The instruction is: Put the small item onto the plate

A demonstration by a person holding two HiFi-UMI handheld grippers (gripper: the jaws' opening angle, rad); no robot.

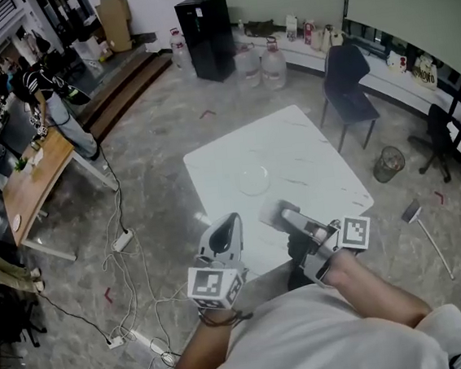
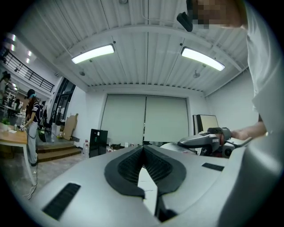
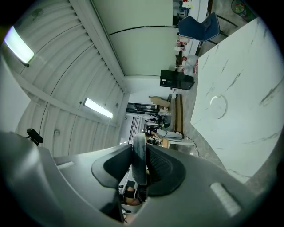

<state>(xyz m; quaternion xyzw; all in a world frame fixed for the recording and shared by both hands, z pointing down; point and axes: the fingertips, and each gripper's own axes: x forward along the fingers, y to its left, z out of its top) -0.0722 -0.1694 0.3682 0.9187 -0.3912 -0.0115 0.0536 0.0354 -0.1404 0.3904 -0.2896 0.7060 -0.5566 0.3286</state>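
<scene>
A clear round plate [image 1: 254, 179] lies near the middle of the white table [image 1: 318, 162]; in the right gripper view the plate [image 3: 218, 106] shows at the upper right. My right gripper [image 1: 276, 214] hovers over the table's near edge, just short of the plate, shut on a small flat grey item [image 3: 139, 156] that stands edge-on between its pads. My left gripper [image 1: 231, 220] is held to the left of it, by the table's near-left edge, its jaws [image 2: 143, 149] meeting at the tips with nothing between them. The right gripper [image 2: 203, 140] also shows in the left gripper view.
A dark chair [image 1: 348, 85] stands at the table's far right side. A bin [image 1: 388, 163] sits on the floor to the right. Cables and a power strip [image 1: 123, 240] trail on the floor to the left. A person [image 1: 51, 98] stands by a wooden desk [image 1: 30, 188] far left.
</scene>
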